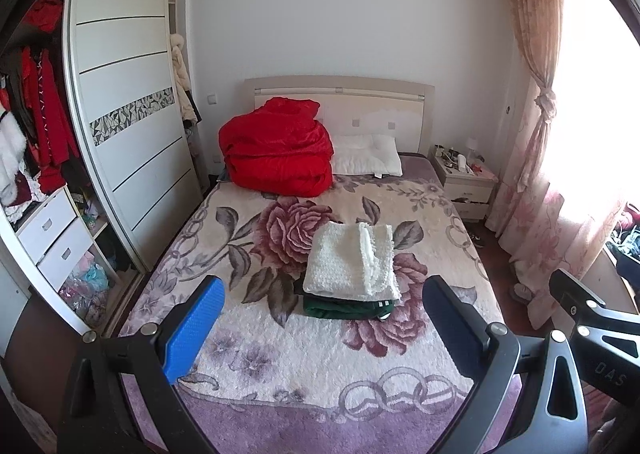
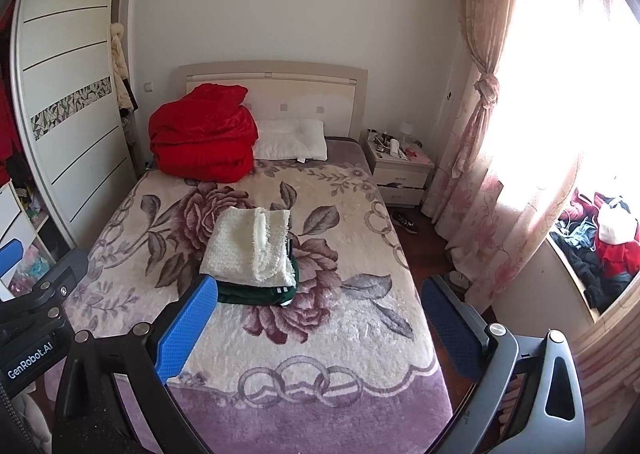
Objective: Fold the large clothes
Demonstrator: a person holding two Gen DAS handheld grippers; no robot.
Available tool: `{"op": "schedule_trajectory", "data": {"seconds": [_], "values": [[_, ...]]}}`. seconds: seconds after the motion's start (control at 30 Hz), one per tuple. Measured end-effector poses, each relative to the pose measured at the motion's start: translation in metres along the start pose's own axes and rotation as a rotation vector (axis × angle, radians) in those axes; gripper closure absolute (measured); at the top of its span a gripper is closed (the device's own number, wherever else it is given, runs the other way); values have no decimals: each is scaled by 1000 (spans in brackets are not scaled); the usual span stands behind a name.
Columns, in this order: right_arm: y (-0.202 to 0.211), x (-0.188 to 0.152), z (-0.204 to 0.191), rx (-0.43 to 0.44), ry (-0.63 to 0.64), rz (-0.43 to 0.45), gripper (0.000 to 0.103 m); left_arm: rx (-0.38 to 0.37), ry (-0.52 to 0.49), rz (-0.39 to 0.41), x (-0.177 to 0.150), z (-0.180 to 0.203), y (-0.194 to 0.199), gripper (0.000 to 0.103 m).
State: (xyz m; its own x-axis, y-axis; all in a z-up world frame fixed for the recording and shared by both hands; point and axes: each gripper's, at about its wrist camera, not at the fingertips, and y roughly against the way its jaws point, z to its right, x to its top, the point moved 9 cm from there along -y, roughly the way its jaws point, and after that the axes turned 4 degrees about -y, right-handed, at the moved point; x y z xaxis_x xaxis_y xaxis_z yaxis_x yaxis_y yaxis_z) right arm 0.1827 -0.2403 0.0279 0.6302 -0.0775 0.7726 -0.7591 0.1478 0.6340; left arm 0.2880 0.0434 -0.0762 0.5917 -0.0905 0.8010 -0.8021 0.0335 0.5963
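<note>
Through the left wrist view, our left tool hangs wide open and empty over the foot of the bed, with a folded white sweater stacked on a folded green garment mid-bed, beyond the tool. Through the right wrist view, our right tool is likewise spread open, holding nothing, the stack just beyond its left finger. We judge this pile finished; next we must fetch another large garment, perhaps the red heap beside the pillow.

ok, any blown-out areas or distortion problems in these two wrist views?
Left wrist view: the window is clipped white, and fisheye bends the wardrobe door; the folded stack is sharp and evenly lit. Right wrist view: the window glare is larger and washes out the curtain; the stack stays clear. Both have dark corner vignettes.
</note>
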Motion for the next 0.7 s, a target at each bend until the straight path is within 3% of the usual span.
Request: {"op": "schedule_trajectory", "data": {"seconds": [0.7], "values": [[1,3,-12,14,7,0,0,19,17,9,2,-7,9,2]]}}
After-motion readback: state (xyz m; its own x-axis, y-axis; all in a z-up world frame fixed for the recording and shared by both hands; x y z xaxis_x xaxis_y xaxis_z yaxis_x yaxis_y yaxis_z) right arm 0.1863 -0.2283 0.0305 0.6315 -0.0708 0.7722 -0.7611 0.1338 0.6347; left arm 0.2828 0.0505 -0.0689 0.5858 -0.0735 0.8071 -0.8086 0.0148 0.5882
